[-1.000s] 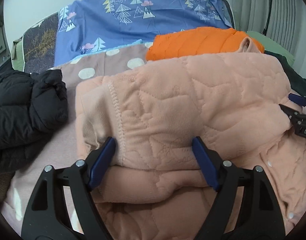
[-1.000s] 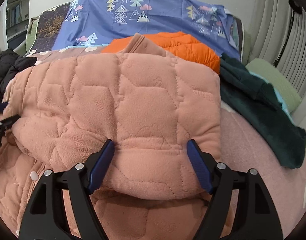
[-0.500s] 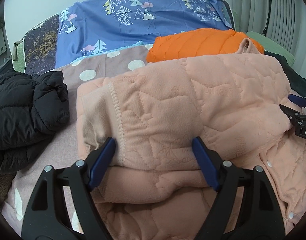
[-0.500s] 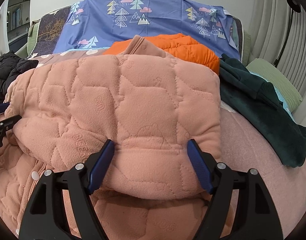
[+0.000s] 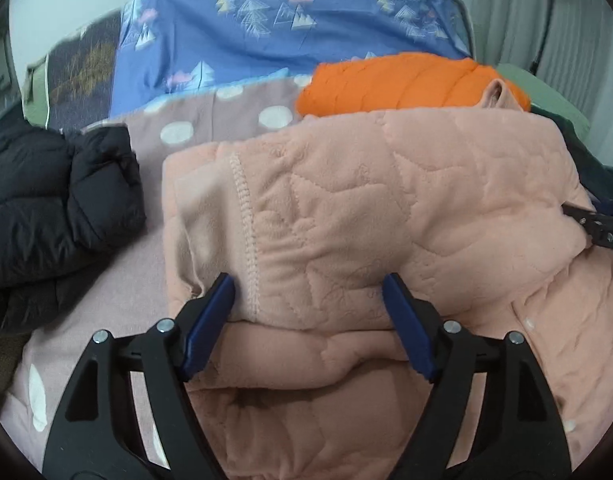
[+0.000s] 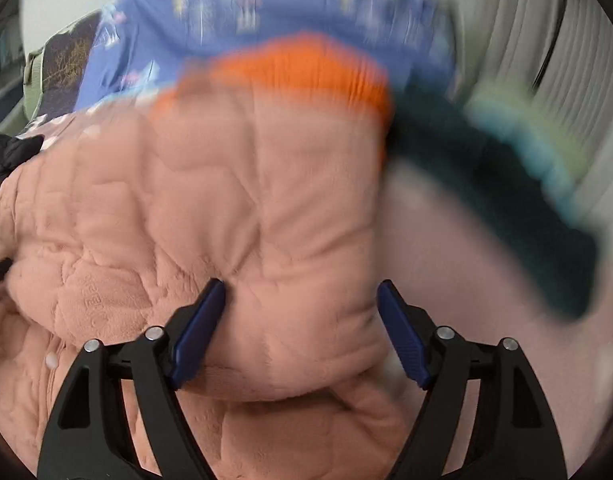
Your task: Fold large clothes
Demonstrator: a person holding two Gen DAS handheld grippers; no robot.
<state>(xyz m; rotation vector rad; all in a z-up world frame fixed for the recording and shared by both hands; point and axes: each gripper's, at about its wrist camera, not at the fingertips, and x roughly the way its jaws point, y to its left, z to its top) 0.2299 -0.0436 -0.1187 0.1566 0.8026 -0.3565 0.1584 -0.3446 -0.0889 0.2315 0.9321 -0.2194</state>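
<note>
Both grippers' fingers (image 5: 210,312) (image 6: 200,320) spread wide, straddling the folded peach jacket (image 5: 366,208).

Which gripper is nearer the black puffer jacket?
Left. The left gripper works the peach garment's edge beside the black puffer jacket; the right gripper sits at the garment's opposite side.

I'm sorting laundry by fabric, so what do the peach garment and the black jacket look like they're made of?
The peach garment looks like soft quilted fleece: a matte, fuzzy nap with stitched panel lines and a thick, padded fold. The black jacket looks like a puffer in thin synthetic shell, nylon or polyester: slightly shiny, finely wrinkled, with puffed sections. Neither fibre can be confirmed by sight.
</note>
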